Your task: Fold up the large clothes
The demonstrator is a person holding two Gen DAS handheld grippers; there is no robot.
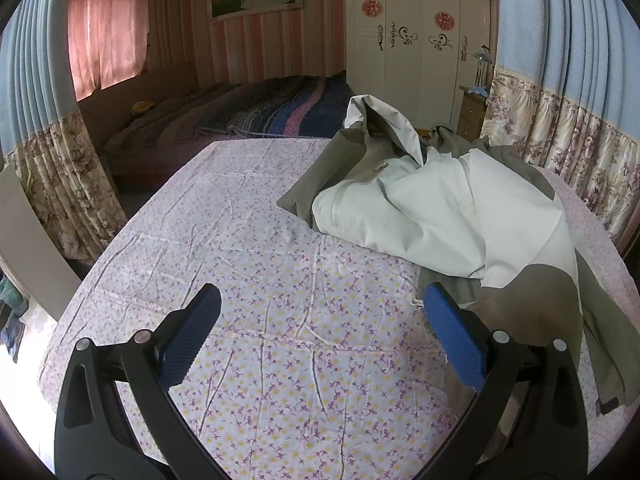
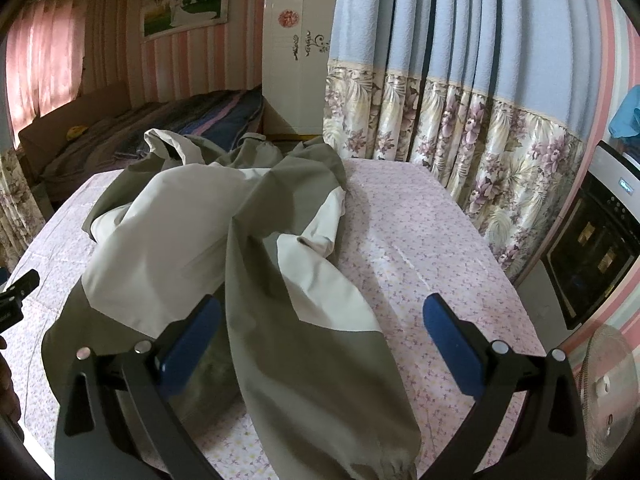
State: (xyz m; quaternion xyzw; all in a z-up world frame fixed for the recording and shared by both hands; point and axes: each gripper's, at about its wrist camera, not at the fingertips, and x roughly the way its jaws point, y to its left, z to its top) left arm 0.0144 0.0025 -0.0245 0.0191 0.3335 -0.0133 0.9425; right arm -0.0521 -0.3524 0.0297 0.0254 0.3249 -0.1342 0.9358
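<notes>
OK, left wrist view first: my left gripper (image 1: 322, 320) has its jaws wide apart, nothing between them, hovering over bare flowered sheet on the tabletop (image 1: 240, 220). The jacket (image 1: 440, 208), grey-green w/ pale panels, lies crumpled on the right half, collar end bunched up at the far side. Its near hem edge sits just beside my right blue pad, not clearly touching. I judge I'm parked here bc the garment hasn't been spread yet and this side is free for laying it flat.

Right wrist view: right gripper (image 2: 322, 320), jaws also spread wide, gripping nothing. A sleeve (image 2: 320, 340) of the jacket (image 2: 168, 232) runs toward me between the two pads, cuff at the near edge of the tabletop (image 2: 440, 240). Body of the jacket is heaped left and far. Probably lined up to pinch that sleeve; folding itself not begun, imo.
</notes>
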